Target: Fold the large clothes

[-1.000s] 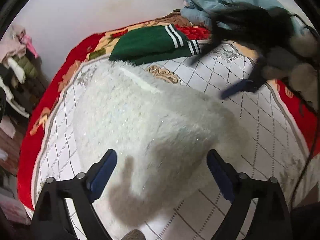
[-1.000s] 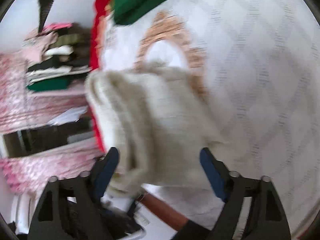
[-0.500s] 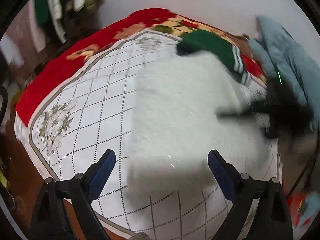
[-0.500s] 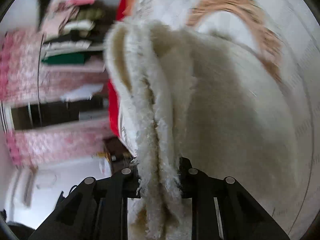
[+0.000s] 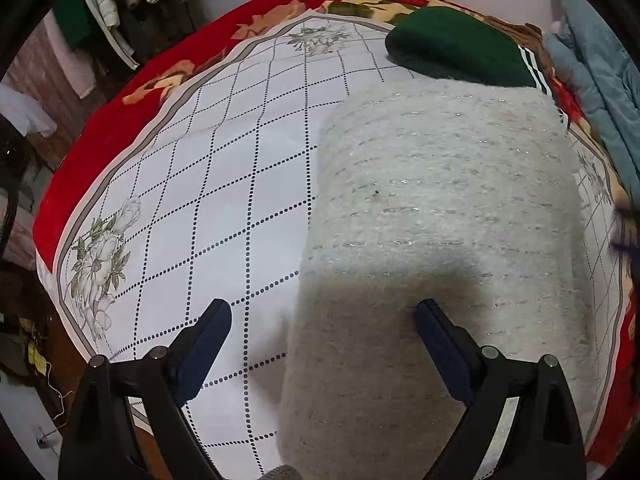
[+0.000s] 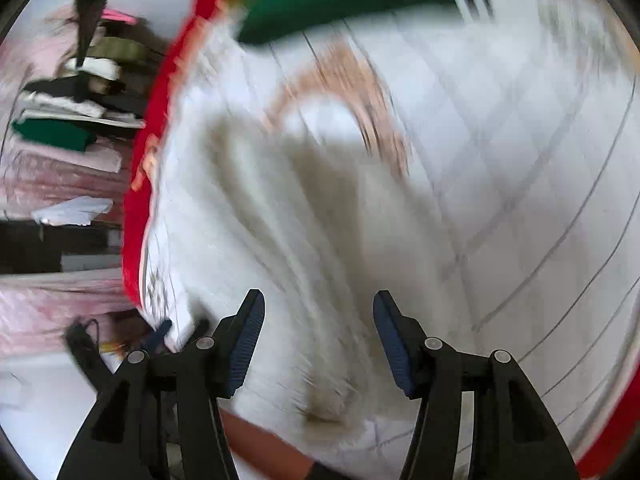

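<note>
A fluffy white sweater (image 5: pixel 444 216) lies folded into a long block on the white quilted bed cover (image 5: pixel 208 184). My left gripper (image 5: pixel 322 330) hangs open just above its near left edge, pads apart, nothing between them. In the blurred right wrist view the same white sweater (image 6: pixel 304 232) lies below my right gripper (image 6: pixel 318 338), whose jaws are opening; the pads stand clear of the fabric and hold nothing.
A folded green garment with white stripes (image 5: pixel 456 46) lies behind the sweater. A light blue jacket (image 5: pixel 596 68) is piled at the far right. The red blanket (image 5: pixel 104 120) borders the bed. Clothes (image 5: pixel 116 4) hang at far left; stacked clothes (image 6: pixel 68 116) sit on shelves.
The right gripper shut on the sweater's edge, then let go and drew back. The left gripper swung round and sank toward the sweater's near left edge, staying open.
</note>
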Tool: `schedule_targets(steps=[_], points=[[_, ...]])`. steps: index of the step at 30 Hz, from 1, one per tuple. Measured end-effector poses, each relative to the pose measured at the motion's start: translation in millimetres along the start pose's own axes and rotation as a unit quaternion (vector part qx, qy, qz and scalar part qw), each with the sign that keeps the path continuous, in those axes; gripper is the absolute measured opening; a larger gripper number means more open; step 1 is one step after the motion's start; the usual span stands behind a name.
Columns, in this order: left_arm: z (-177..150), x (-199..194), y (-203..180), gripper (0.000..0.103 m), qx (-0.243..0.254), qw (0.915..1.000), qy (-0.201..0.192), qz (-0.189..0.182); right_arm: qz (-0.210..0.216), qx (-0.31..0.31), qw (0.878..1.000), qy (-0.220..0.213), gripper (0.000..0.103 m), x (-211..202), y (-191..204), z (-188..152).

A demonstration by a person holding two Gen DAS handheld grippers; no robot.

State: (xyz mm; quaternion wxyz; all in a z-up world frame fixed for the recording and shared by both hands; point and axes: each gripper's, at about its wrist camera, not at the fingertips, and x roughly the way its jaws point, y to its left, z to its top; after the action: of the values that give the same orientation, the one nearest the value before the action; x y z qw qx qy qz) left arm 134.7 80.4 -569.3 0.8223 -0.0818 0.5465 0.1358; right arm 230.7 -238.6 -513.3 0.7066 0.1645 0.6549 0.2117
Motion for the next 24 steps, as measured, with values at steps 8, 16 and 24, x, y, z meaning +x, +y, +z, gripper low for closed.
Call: schedule_targets(steps=[8, 16, 24], points=[[3.8, 5.2, -3.0, 0.094, 0.010, 0.9999, 0.006, 0.002, 0.004, -0.110, 0.992, 0.056, 0.025, 47.2, 78.4, 48.1], [7.5, -2.7, -0.7, 0.094, 0.003, 0.9996, 0.020, -0.020, -0.110, -0.128, 0.975, 0.147, 0.000, 125.3, 61.2, 50.4], [38.7, -17.3, 40.7, 0.094, -0.094, 0.9918, 0.018, -0.085, -0.017, -0.065, 0.994, 0.082, 0.103, 36.2, 9.0, 49.1]])
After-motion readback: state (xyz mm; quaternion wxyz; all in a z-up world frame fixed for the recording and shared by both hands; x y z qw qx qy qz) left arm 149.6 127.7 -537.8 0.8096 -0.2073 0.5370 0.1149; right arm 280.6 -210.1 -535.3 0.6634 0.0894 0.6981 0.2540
